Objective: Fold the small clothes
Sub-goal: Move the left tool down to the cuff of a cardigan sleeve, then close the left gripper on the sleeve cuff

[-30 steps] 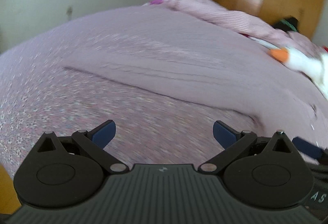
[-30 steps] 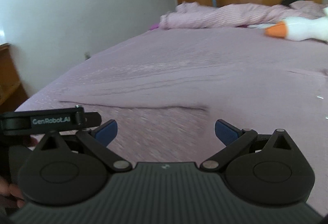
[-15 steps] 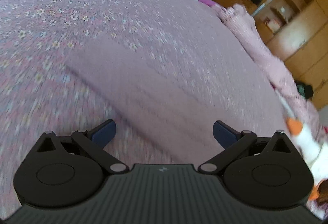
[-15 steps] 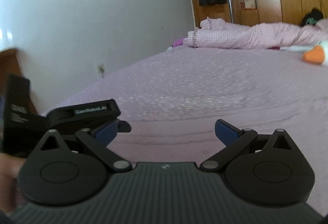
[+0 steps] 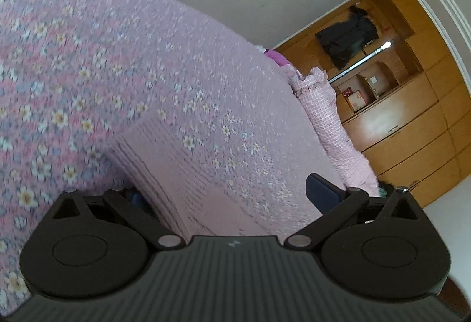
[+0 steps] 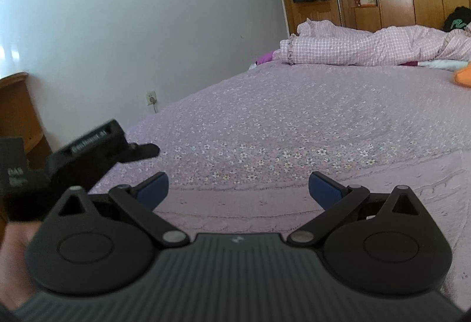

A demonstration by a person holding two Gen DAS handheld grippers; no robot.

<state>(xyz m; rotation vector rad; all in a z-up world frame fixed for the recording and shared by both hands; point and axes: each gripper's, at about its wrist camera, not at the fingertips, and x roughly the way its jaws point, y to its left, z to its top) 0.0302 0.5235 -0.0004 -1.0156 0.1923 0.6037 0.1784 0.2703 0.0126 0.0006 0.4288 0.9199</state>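
We see the left gripper [image 5: 232, 192] with its jaws spread wide and nothing clamped, tilted low over a corner of the pale lilac knitted garment [image 5: 188, 174] that lies flat on the floral bedspread [image 5: 88, 62]; its left pad is hidden behind the knit's edge. We see the right gripper [image 6: 238, 189] equally wide apart and empty, just above the same garment's near edge, with a pink checked duvet [image 6: 368, 48] bunched at the bed's far end.
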